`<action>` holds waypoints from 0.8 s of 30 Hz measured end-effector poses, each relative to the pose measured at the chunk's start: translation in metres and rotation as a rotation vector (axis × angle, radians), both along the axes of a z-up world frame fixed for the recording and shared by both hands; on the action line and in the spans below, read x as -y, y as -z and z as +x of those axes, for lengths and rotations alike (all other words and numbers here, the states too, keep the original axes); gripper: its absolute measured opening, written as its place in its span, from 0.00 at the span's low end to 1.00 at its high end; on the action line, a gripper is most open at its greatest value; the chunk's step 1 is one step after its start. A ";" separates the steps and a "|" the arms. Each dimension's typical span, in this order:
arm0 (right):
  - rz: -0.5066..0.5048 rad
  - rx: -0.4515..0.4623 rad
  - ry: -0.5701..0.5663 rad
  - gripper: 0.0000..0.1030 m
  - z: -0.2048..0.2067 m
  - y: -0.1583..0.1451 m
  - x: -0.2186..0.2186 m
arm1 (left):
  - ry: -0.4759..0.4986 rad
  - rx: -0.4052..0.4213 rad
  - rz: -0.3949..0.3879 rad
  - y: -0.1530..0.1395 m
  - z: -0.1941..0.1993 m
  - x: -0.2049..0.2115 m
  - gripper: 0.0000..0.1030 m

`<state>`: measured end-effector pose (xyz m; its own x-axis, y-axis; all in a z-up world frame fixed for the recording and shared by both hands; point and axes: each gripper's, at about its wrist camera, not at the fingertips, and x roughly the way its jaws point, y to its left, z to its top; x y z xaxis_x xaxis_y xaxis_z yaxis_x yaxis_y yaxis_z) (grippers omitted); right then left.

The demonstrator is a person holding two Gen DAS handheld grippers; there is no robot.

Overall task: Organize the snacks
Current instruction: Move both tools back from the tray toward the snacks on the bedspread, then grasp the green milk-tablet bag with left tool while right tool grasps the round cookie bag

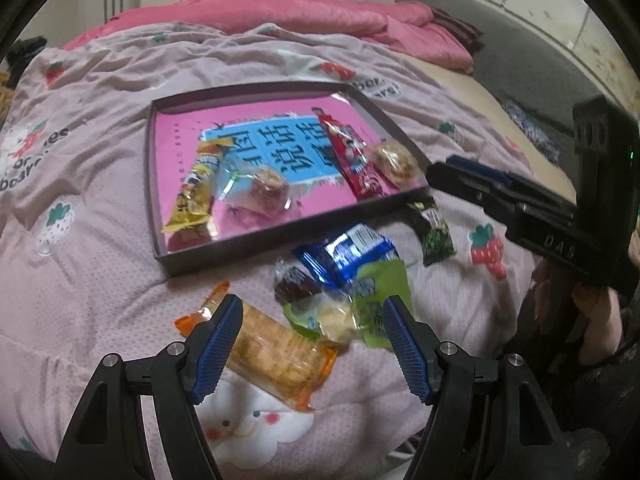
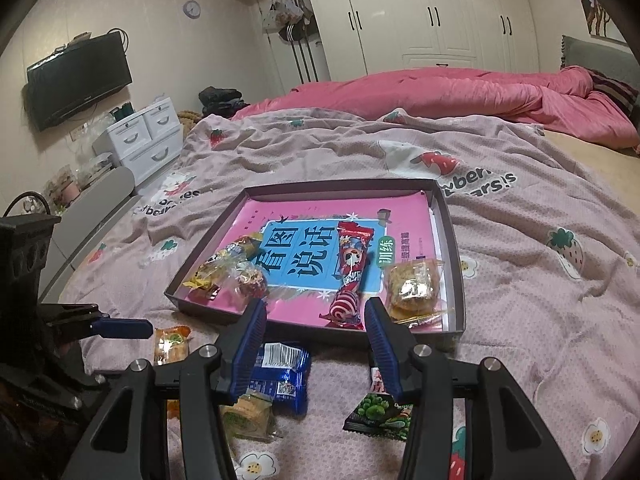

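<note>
- Snacks seen from the left wrist view: four already lie in the shallow tray [image 1: 160, 184] on the bed [image 1: 100, 160] — a yellow bar [image 1: 194, 200], a clear-wrapped cake [image 1: 260, 190], a red lollipop pack [image 1: 352, 156] and a round pastry [image 1: 394, 162].
- Loose ones crowd the near side of the tray: an orange cracker pack [image 1: 272, 352], a green packet [image 1: 376, 300], a blue packet [image 1: 352, 252], a small dark candy [image 1: 294, 282] and a dark green pack [image 1: 434, 228] to the right.
- The left hand-held gripper [image 1: 316, 320] hangs open over the cracker pack and green packet, pads touching neither; it looks poised to pick one.
- The right hand-held gripper [image 1: 472, 184] reaches in from the right, near the tray's near right corner.
- From the right wrist view, the right hand-held gripper [image 2: 316, 320] is part open and empty, above the tray's near rim [image 2: 240, 318].
- The blue packet [image 2: 280, 372] and dark green pack [image 2: 380, 412] lie below it.
- The tray's middle and far half stay bare, leaving room; its raised rim means snacks must be lifted over, I judge.
</note>
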<state>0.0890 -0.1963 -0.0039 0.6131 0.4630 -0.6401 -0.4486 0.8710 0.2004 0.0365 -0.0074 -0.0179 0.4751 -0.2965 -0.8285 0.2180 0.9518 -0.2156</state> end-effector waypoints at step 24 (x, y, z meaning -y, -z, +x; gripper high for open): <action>-0.076 -0.148 -0.018 0.49 -0.014 0.023 -0.001 | 0.148 -0.040 0.154 0.037 0.013 0.038 0.72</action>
<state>0.0748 -0.1956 -0.0272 0.5014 0.4198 -0.7566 -0.4350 0.8782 0.1990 0.0493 -0.0451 -0.0549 0.4019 -0.2290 -0.8866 0.3521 0.9324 -0.0812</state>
